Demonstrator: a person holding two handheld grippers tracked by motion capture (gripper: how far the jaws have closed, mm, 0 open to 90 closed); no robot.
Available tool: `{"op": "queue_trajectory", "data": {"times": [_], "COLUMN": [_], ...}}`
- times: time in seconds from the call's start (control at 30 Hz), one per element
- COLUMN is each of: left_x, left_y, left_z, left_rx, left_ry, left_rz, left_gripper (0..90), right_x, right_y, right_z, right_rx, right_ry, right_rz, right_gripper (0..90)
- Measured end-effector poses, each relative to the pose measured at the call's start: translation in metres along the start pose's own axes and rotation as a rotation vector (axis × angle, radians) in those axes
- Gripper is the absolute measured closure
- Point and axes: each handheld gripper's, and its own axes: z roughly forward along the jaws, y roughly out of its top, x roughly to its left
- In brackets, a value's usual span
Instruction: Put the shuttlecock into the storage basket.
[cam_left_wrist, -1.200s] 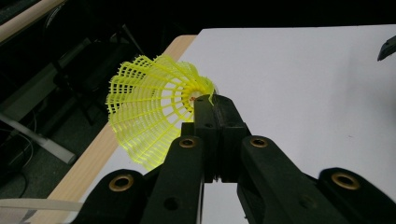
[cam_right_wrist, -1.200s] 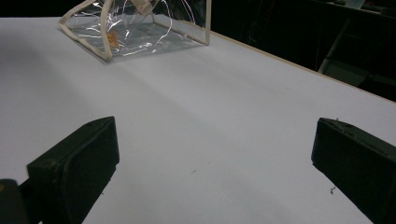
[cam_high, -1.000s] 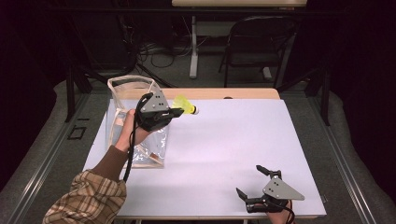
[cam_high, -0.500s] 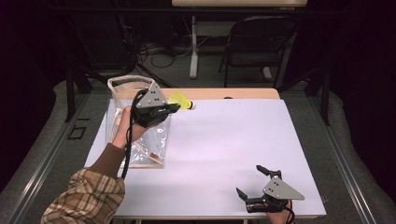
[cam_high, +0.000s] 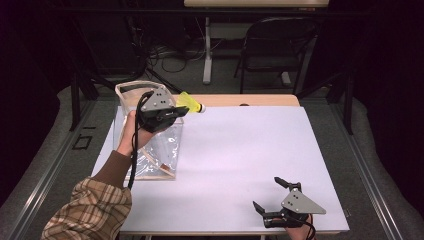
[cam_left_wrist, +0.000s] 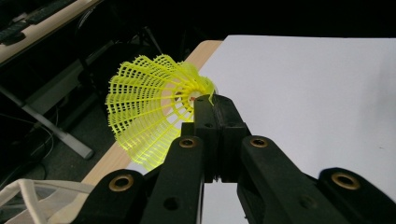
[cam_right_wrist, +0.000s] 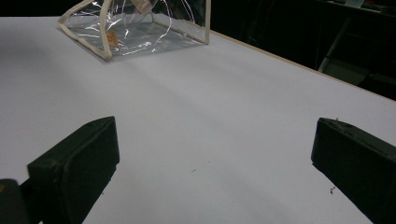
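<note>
We start at the left. The left gripper (cam_high: 181, 111) is raised above the table (cam_high: 250, 150), jaws pointing toward the far edge. In the left gripper view its jaws are clenched on the yellow shuttlecock (cam_left_wrist: 149, 107), pinching it at the narrow end of the skirt just by the cork; the mesh skirt fans out to the left of the jaw tips. In the high view the shuttlecock (cam_high: 190, 103) projects beyond the jaw tips, cork end farthest out, above the far edge of the table.

Directly beneath and behind this gripper stands the clear plastic bag (cam_high: 150, 150) with cream trim, its mouth open upward. A small orange-brown object lies on the bag floor; we cannot tell what it is.

The middle of the white table surface carries nothing of note.

At the right, the right gripper (cam_high: 272, 197) rests low at the near edge, well apart from the bag and the shuttlecock. Its jaws are released and spread wide, nothing between them; in the right gripper view the bag (cam_right_wrist: 140, 32) lies well ahead of them.

Our assessment: the pick-up is done and the grasp looks secure. If the shuttlecock is meant for the bag, that step remains: it is beside the bag mouth, not over or in it, and the release has not yet been made.
</note>
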Motion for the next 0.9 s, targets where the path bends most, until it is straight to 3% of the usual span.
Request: {"op": "queue_trajectory", "data": {"times": [0.9], "left_x": [0.018], "left_y": [-0.004], "left_z": [-0.015], "left_rx": [-0.018], "left_ry": [0.067], "left_rz": [-0.03], "left_gripper": [89.9], "right_x": [0.0], "right_y": [0.0], "right_z": [0.0], "right_rx": [0.002], "right_ry": [-0.001], "right_rz": [0.0], "right_gripper": [0.6]}}
